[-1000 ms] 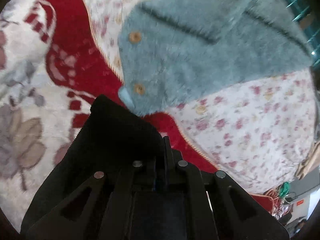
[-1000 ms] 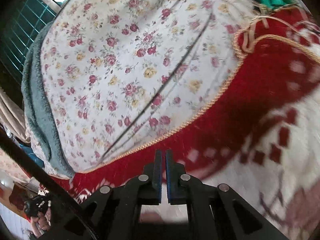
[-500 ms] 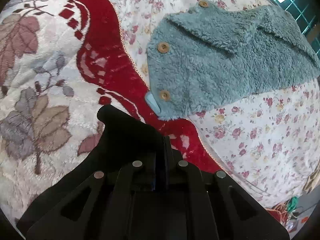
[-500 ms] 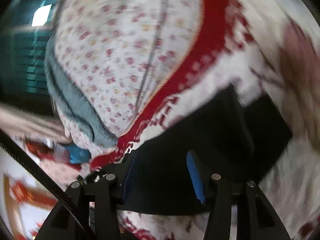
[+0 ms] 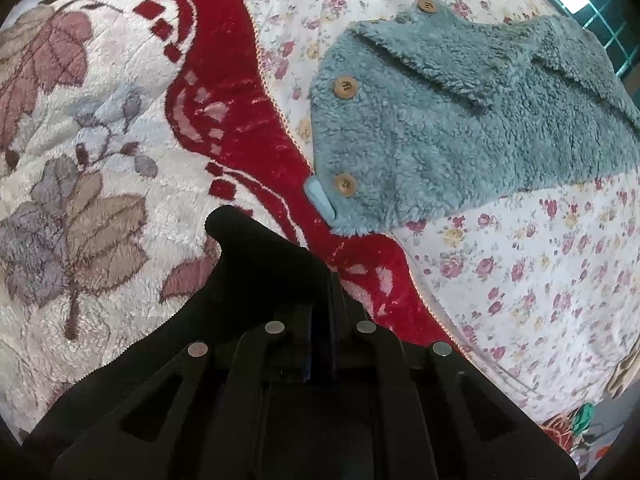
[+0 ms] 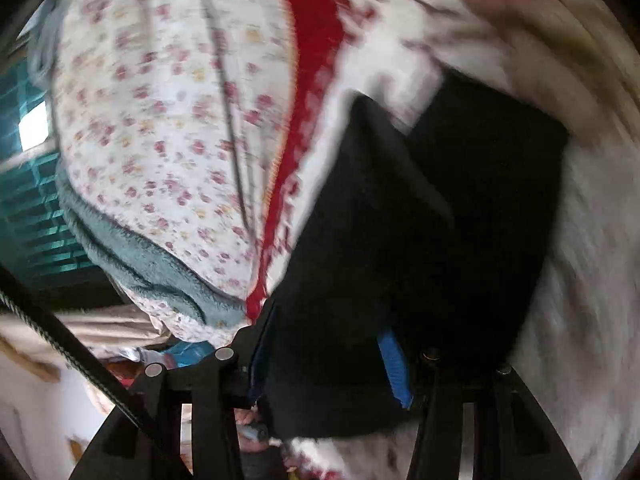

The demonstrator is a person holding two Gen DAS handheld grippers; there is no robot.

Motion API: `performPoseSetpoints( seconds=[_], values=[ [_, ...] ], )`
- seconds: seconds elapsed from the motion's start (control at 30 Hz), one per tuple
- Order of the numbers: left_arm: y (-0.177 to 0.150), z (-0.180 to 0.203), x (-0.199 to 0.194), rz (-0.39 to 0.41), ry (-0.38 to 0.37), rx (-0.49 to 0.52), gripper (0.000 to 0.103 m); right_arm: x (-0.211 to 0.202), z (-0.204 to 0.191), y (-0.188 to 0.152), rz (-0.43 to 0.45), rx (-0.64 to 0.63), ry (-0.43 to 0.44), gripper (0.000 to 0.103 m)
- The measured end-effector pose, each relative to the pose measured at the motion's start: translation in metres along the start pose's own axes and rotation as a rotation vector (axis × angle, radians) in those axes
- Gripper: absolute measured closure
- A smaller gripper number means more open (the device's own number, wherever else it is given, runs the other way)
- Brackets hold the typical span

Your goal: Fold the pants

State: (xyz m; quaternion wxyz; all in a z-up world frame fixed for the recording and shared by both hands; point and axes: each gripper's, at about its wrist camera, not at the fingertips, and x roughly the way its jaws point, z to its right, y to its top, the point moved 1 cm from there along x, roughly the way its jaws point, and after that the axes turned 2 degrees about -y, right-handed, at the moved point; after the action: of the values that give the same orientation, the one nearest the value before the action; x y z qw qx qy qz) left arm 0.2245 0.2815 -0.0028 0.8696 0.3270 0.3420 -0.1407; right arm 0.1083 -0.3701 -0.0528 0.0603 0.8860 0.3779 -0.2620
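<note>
The black pants (image 5: 260, 264) lie on a plush blanket. My left gripper (image 5: 326, 280) is shut on a raised fold of them, and the cloth hides most of its fingers. In the right wrist view, which is blurred, the pants (image 6: 440, 220) spread flat, folded over themselves. My right gripper (image 6: 328, 356) is down over their near edge. Its jaws are closing, with black cloth between the blue pads (image 6: 394, 364). The cloth runs on past the right pad, and I see no pinch.
A teal fleece jacket (image 5: 440, 120) with wooden buttons lies on a floral sheet (image 5: 540, 260) to the right. The cream and red leaf-patterned blanket (image 5: 100, 160) covers the left. The sheet (image 6: 160, 100) and fleece (image 6: 152, 264) drop off at the bed's far edge.
My right gripper went from shut to wide, rolled, and swung from the floral sheet over onto the black pants. My left gripper drifted slightly, still gripping the cloth.
</note>
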Motion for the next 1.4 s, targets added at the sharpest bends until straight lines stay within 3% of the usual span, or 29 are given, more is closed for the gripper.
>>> performPoseSetpoints(
  seconds=[0.07, 0.1, 0.13, 0.17, 0.23, 0.37, 0.47, 0.53, 0.67, 0.8, 1.03, 1.2, 1.33, 1.4],
  values=[
    [0.0, -0.001, 0.0, -0.002, -0.006, -0.008, 0.098, 0.004, -0.018, 0.005, 0.042, -0.147, -0.047, 0.072],
    [0.001, -0.001, 0.0, -0.001, -0.007, -0.008, 0.098, 0.009, -0.022, 0.007, 0.039, -0.192, -0.063, 0.077],
    [0.001, 0.0, 0.0, -0.003, -0.011, -0.008, 0.098, 0.015, -0.022, 0.008, 0.008, -0.21, -0.079, 0.093],
    [0.001, 0.0, 0.0, -0.005, -0.015, -0.009, 0.098, 0.019, -0.022, 0.009, -0.001, -0.219, -0.105, 0.096],
    [0.003, 0.001, -0.001, -0.006, -0.039, -0.012, 0.098, 0.018, -0.03, 0.009, 0.019, -0.264, -0.114, 0.098],
    [0.013, -0.002, 0.004, -0.015, -0.118, -0.076, 0.098, -0.002, -0.058, 0.015, 0.115, -0.3, -0.021, 0.098],
    [0.015, -0.005, 0.014, -0.036, -0.127, -0.112, 0.098, -0.005, -0.079, 0.023, 0.176, -0.295, 0.029, 0.098],
    [0.013, -0.006, 0.022, -0.052, -0.118, -0.109, 0.098, -0.009, -0.093, 0.02, 0.277, -0.303, 0.001, 0.098],
    [0.009, -0.003, 0.026, -0.049, -0.112, -0.076, 0.098, -0.04, -0.128, -0.027, 0.442, -0.412, -0.036, 0.099],
    [0.008, -0.001, 0.019, -0.049, -0.13, -0.066, 0.098, -0.066, -0.149, -0.068, 0.486, -0.511, -0.02, 0.099],
    [0.011, 0.007, -0.003, -0.035, -0.19, -0.069, 0.098, -0.1, -0.135, -0.106, 0.558, -0.475, -0.029, 0.099],
    [0.0, 0.006, 0.039, -0.114, -0.094, -0.063, 0.098, -0.054, -0.081, -0.05, 0.431, -0.184, -0.121, 0.098],
    [0.003, 0.005, 0.047, -0.108, -0.131, -0.089, 0.097, 0.0, -0.07, 0.02, 0.355, -0.079, -0.118, 0.097],
    [0.002, 0.004, 0.051, -0.138, -0.16, -0.091, 0.071, 0.033, -0.061, 0.063, 0.305, -0.03, -0.148, 0.082]
  ],
)
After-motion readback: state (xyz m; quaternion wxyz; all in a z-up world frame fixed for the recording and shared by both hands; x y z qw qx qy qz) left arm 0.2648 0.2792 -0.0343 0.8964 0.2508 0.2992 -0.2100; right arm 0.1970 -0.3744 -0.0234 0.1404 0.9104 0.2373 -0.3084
